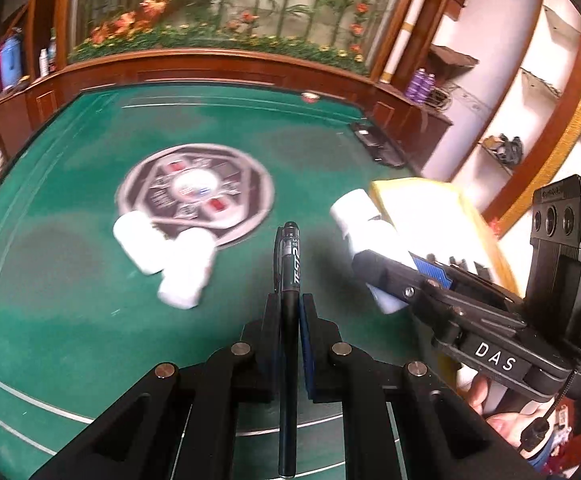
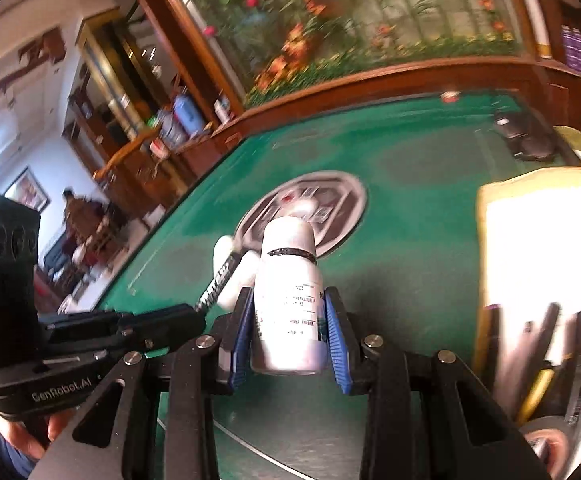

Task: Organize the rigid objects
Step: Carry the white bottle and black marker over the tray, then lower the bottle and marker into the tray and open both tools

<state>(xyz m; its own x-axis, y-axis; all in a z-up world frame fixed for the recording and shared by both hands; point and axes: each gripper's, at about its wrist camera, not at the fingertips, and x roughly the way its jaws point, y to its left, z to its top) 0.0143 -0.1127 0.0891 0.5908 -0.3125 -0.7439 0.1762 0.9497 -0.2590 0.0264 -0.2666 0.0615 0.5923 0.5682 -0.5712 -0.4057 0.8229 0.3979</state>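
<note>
Left wrist view: left hand-held gripper (image 1: 290, 312) is clenching black pen (image 1: 289, 280); right hand-held gripper (image 2: 288, 320) is grasping white bottle (image 2: 288, 300), both lifted off table (image 1: 70, 300), yellow box (image 1: 430, 208) at 2 o'clock, probably their destination.

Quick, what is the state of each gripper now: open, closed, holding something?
Left gripper: closed on a slim black plastic pen.
Right gripper: closed on a white cylindrical plastic bottle.
</note>
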